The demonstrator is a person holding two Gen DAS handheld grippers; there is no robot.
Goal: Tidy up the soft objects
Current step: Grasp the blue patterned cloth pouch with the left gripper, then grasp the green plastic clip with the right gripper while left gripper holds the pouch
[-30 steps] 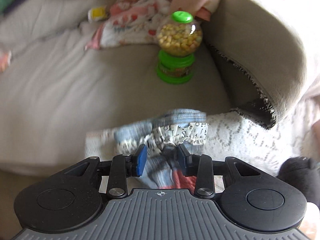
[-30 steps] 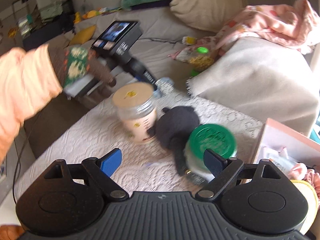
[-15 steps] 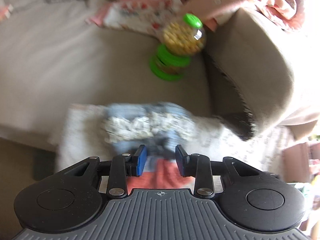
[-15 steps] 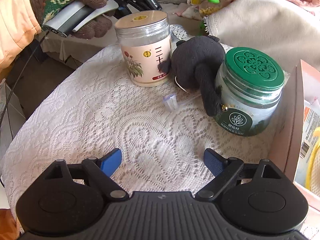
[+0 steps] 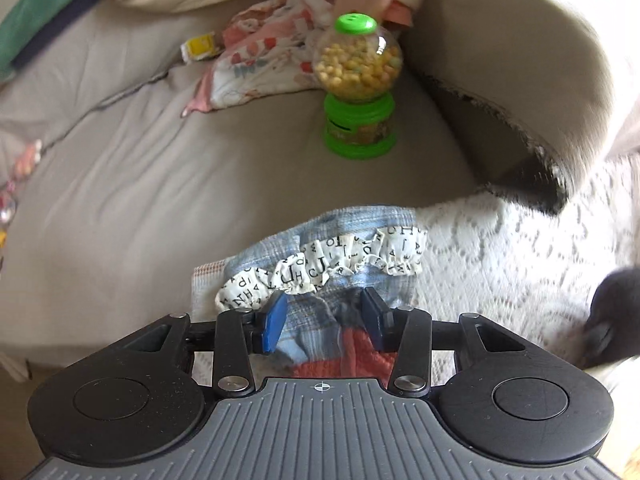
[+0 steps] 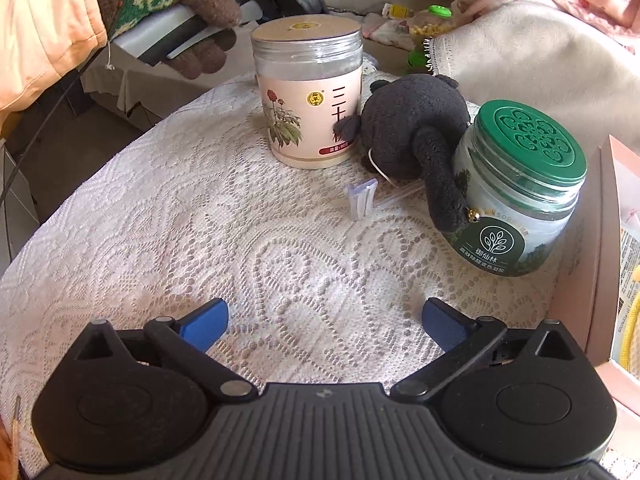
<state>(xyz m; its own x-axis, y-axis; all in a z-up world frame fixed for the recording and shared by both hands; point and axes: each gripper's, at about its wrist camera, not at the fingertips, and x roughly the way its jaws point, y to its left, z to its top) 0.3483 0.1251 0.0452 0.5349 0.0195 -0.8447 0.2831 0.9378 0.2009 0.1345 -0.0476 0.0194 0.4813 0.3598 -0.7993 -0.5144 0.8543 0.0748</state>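
Observation:
A blue plaid cloth [image 5: 352,224] with a letter-print ruffle and a red patch lies bunched at the edge of the lace tablecloth [image 5: 500,260]. My left gripper [image 5: 324,320] straddles it. Its jaws are opening, with the cloth between the pads but no longer pinched. A black plush toy [image 6: 416,132] leans between a cream jar [image 6: 308,92] and a green-lidded jar [image 6: 520,192], and shows at the edge [image 5: 612,312] of the left wrist view. My right gripper [image 6: 324,316] hovers low over the lace tablecloth [image 6: 160,220] short of the toy, its jaws opening wide with nothing between them.
A green candy dispenser [image 5: 360,84] stands on the grey sofa seat [image 5: 160,160] beside a floral cloth [image 5: 260,64] and a beige blanket [image 5: 520,60]. A clear plastic piece [image 6: 362,200] lies before the toy. A pink box [image 6: 600,260] borders the right. A gloved hand [image 6: 192,20] holds the left gripper's handle.
The left jaws have spread apart around the plaid cloth. The right gripper has dropped closer to the table and jars, and its jaws have widened further.

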